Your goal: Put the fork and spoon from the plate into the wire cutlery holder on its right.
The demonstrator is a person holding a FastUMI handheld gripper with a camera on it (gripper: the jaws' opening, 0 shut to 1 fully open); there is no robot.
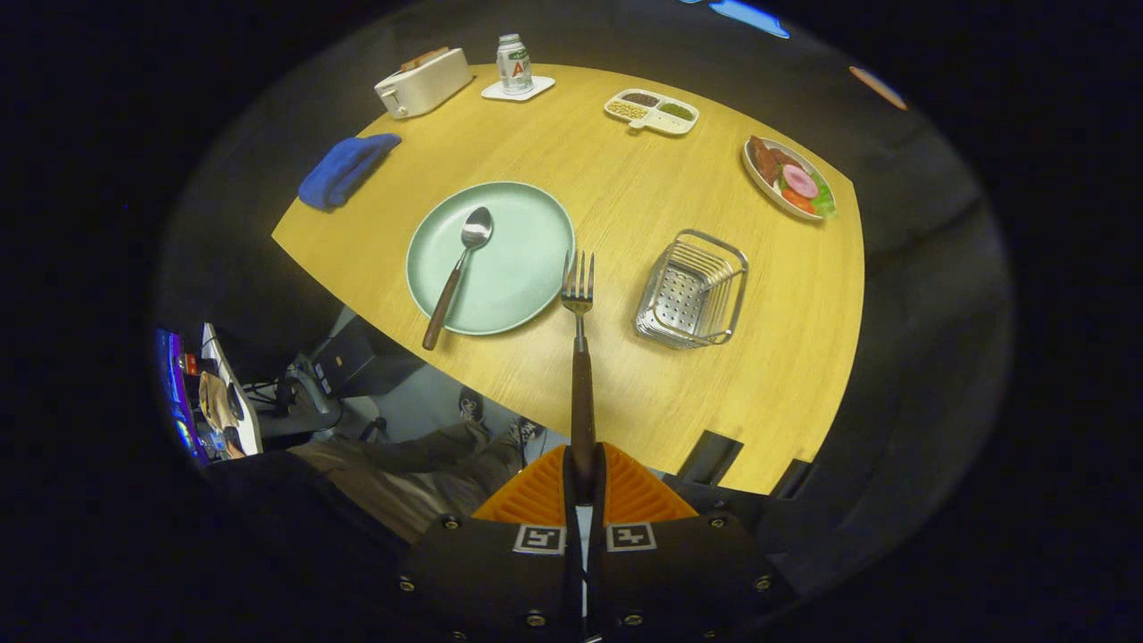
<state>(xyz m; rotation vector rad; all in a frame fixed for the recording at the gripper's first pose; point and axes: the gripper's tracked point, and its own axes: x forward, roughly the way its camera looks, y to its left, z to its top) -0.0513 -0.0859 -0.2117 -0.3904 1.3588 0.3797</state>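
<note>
Orange ribbed fingers (536, 496) of the hand-held gripper (584, 478) are pressed together on the dark wooden handle of the fork (579, 357), which sticks straight ahead, lifted above the wooden surface (625, 205), its tines pointing away. Ahead and to the left lies the pale green plate (527, 268) with the spoon (457, 272) on it, bowl away, handle overhanging the near rim. Ahead and to the right stands the wire cutlery holder (692, 290). Beyond are a blue cloth (344, 170), a toaster (422, 82) and a dish of food (790, 179).
</note>
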